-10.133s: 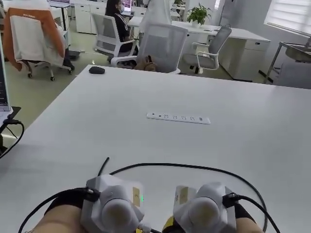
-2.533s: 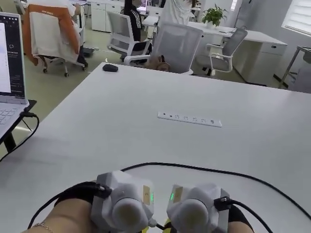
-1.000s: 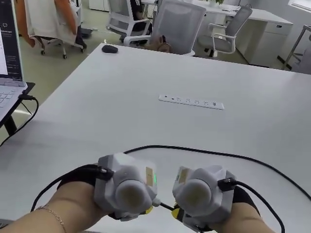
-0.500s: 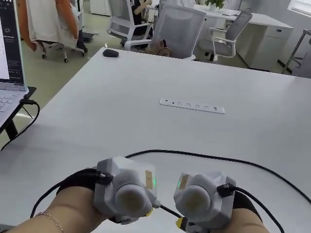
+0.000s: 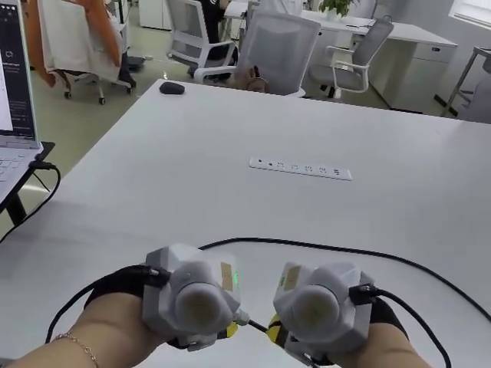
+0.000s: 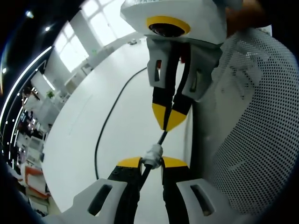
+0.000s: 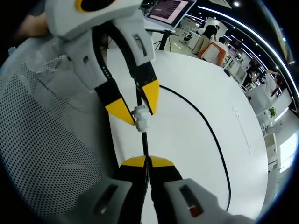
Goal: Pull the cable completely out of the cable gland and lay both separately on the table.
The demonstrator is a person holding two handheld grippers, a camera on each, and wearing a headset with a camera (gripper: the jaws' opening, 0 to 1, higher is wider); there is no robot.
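Observation:
A white cable gland (image 6: 152, 156) sits between the yellow tips of my left gripper (image 6: 152, 163), which is shut on it. The black cable (image 6: 161, 138) runs from the gland into my right gripper (image 7: 146, 162), shut on the cable a short way off. In the right gripper view the gland (image 7: 140, 117) shows on the cable between the left gripper's tips. In the head view both grippers, left (image 5: 229, 331) and right (image 5: 275, 328), are held close together at the table's near edge. The rest of the cable (image 5: 345, 250) curves over the table to the right.
The white table (image 5: 192, 169) carries a white power strip (image 5: 301, 169) in the middle and a black mouse (image 5: 171, 88) at the far left corner. A laptop (image 5: 11, 115) stands off the left edge. Office chairs (image 5: 280, 50) stand beyond the far edge.
Ten seconds ago a free cable end stuck up left of the left gripper; it is out of sight now. Over the last second both grippers stay close together, still shut.

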